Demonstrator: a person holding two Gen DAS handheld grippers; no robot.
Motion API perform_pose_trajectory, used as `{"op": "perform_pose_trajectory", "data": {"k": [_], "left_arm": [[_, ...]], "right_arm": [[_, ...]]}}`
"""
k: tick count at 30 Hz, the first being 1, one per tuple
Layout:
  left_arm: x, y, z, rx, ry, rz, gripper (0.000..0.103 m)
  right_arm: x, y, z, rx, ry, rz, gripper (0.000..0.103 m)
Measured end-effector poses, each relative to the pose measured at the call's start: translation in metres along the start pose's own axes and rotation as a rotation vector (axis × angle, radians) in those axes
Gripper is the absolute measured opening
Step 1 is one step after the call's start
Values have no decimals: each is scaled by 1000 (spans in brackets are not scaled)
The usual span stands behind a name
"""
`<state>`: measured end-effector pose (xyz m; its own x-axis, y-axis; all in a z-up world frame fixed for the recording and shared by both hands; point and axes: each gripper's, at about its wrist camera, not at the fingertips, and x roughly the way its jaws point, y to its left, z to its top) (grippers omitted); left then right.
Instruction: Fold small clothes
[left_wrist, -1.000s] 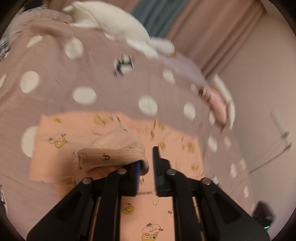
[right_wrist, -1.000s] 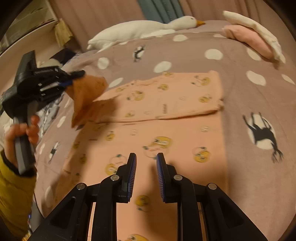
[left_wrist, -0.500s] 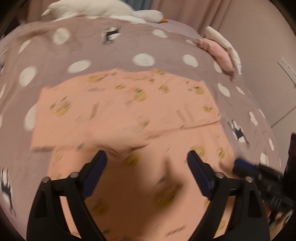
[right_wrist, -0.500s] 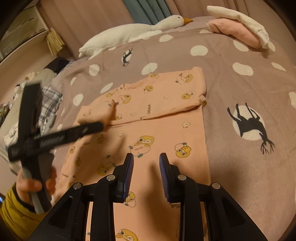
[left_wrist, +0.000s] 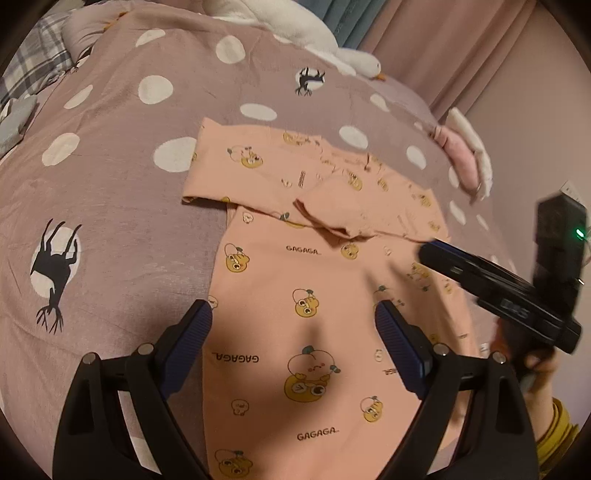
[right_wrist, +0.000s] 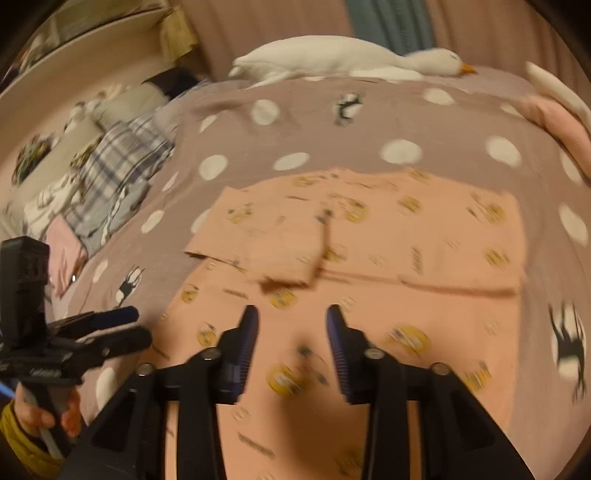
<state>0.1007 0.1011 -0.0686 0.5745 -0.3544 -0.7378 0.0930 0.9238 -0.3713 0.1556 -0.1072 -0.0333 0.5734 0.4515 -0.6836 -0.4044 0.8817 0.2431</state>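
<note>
- Between the left gripper's (left_wrist: 293, 314) ribbed blue pads, spread wide, lies only flat garment; nothing is held.
- Right gripper (right_wrist: 291, 321): jaws opening, empty, above the same cloth.
- Garment (left_wrist: 314, 280): soft peach knit, cartoon print, sleeves folded across its top, on the dotted mauve bedspread (left_wrist: 110, 192).
- Left view alone shows sharp "GAGAGA" lettering; the right view, blurred, shows a plaid cloth (right_wrist: 118, 162) and the whole plush goose (right_wrist: 343, 59).

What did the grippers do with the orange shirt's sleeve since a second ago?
The left gripper was pinching the sleeve cuff and lifting it. It let go, and the cuff now lies folded across the peach shirt. Both grippers pulled back; the right gripper is opening with nothing between its jaws. The spotted bedspread and goose plush stayed put.
</note>
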Motion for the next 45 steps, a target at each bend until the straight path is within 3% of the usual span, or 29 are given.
{"op": "perform_pose_trajectory", "data": {"k": [9, 12, 13, 15, 18, 20, 25, 32, 34, 36, 39, 45], "left_arm": [[-12, 22, -6, -64, -20, -22, 91], [-13, 31, -9, -83, -19, -17, 91], [-14, 33, -10, -90, -18, -15, 91], [-14, 38, -11, -103, -19, -12, 91], [-16, 43, -12, -114, -24, -3, 91], [-16, 47, -12, -124, -21, -4, 91], [-13, 49, -13, -131, -13, -3, 91], [-13, 46, -15, -126, -6, 3, 91], [-14, 46, -15, -124, -2, 12, 91], [-14, 46, -15, -123, -2, 20, 91], [-15, 46, -16, -122, 0, 33, 91], [-18, 42, -14, -107, -4, 47, 91]], "right_arm": [[60, 45, 28, -171, 75, -82, 47], [84, 45, 27, -191, 138, -119, 47], [93, 44, 25, -202, 157, -146, 44], [102, 41, 22, -224, 170, -204, 18], [93, 21, 24, -117, 146, -139, 3], [80, 4, 27, -19, 117, -107, 3], [32, -61, 24, 282, -5, 72, 3], [19, -126, -6, 583, -14, 139, 4], [19, -137, -16, 656, -20, 178, 6], [18, -145, -24, 727, -29, 214, 21], [22, -157, -39, 855, -45, 307, 34], [19, -165, -50, 962, -82, 376, 34]]}}
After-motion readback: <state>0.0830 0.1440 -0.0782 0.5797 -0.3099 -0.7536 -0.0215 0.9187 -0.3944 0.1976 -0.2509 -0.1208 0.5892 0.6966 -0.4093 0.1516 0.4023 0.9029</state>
